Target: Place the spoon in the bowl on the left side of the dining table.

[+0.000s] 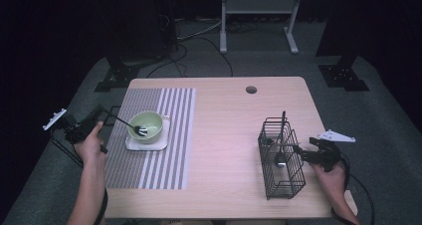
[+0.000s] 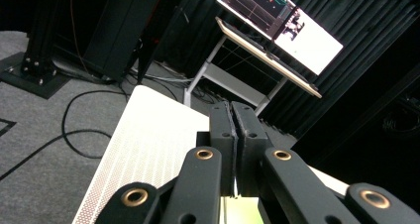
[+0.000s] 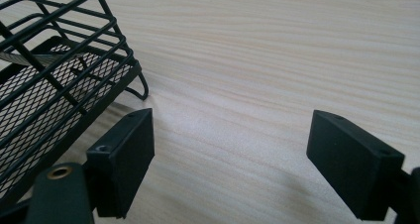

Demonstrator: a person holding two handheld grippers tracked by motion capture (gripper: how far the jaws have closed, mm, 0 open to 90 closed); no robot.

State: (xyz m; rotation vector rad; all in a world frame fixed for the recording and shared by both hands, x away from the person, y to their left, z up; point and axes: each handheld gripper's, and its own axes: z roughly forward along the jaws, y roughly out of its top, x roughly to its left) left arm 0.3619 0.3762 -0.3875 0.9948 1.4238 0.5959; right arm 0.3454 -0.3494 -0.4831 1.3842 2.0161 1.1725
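though clamped on the spoon (image 1: 130, 125), left gripper (image 2: 233, 135); right gripper (image 3: 230, 164) jaws wide beside basket (image 3: 54, 80)

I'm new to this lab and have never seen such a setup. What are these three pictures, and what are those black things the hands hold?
A person holds a hand-operated claw in each hand. The high view looks down on a wooden table. The other two pictures come from cameras riding on each claw.

On a striped placemat a green bowl sits on a white plate. A black wire basket with a utensil inside stands to the right.

The left claw is shut, seemingly on a dark utensil reaching into the bowl. The right claw is open beside the basket, holding nothing.
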